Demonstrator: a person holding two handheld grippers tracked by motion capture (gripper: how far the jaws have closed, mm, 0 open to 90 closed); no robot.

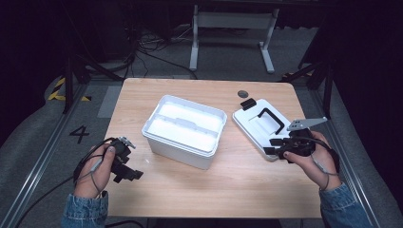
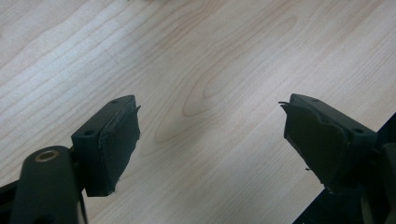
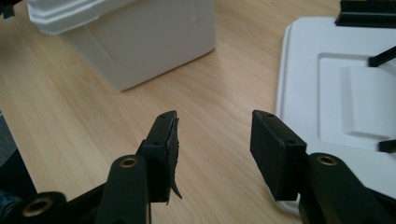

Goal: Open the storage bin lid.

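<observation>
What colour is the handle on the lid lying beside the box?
Black, on a white lid; the handle shows best in the high view.

A single digit, "4" (image 1: 79, 133), is marked in black on the grey floor (image 1: 43, 142) in the high view. It sits at about nine o'clock from the wooden desk (image 1: 209, 185), just outside the desk's left edge and beside a metal floor rail. Farther up, at about ten o'clock, yellow-and-black striped hazard tape (image 1: 58, 89) lies on the same floor; it carries stripes and no words. No other writing, label, brand name or number can be read on anything in the high view, the left gripper view or the right gripper view.
</observation>
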